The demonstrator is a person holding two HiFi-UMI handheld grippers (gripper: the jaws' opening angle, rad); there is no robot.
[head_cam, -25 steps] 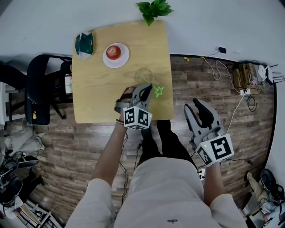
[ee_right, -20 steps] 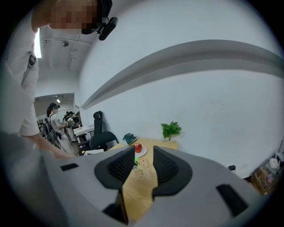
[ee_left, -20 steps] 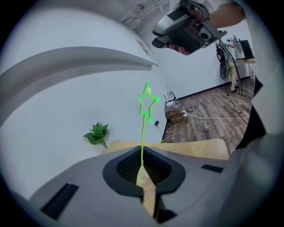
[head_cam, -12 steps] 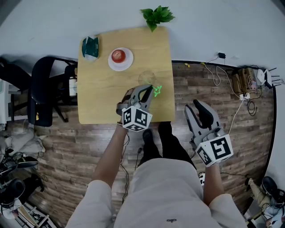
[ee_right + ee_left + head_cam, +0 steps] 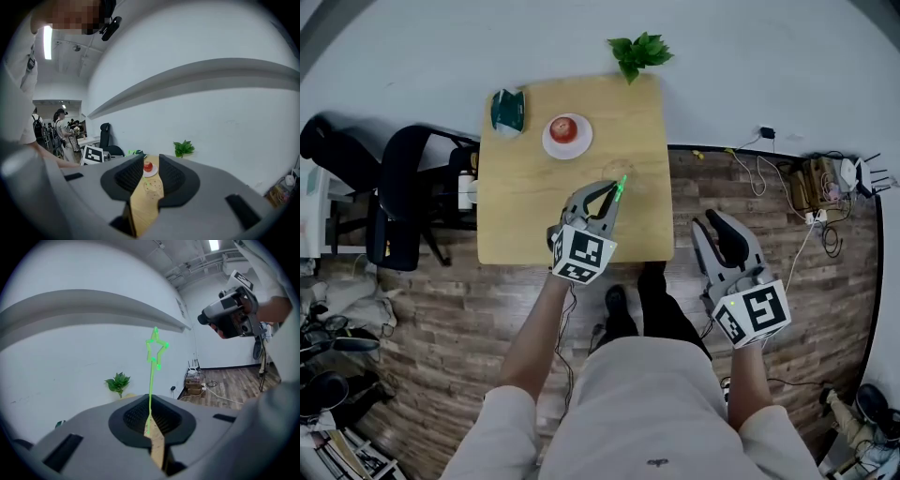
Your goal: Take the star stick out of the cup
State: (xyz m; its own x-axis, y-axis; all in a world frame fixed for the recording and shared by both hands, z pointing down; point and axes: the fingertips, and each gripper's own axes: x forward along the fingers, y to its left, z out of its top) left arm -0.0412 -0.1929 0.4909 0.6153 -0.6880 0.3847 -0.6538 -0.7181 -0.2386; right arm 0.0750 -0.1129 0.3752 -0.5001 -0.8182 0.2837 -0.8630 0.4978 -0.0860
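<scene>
A light wooden table [image 5: 525, 216] stands against a white wall [image 5: 750, 56] on wood-plank floor [image 5: 441, 319], a black chair [image 5: 398, 197] beside it.

Bright, even indoor light fills all three views. Ceiling strip lights [image 5: 213, 244] glow at the left gripper view's top edge, and another tube [image 5: 47, 42] blows out to white at the right gripper view's upper left. The table [image 5: 534, 216] is evenly lit, with soft shadows. The wide lenses bow straight lines and darken every corner. The nearest foreground in both gripper views is soft.
</scene>
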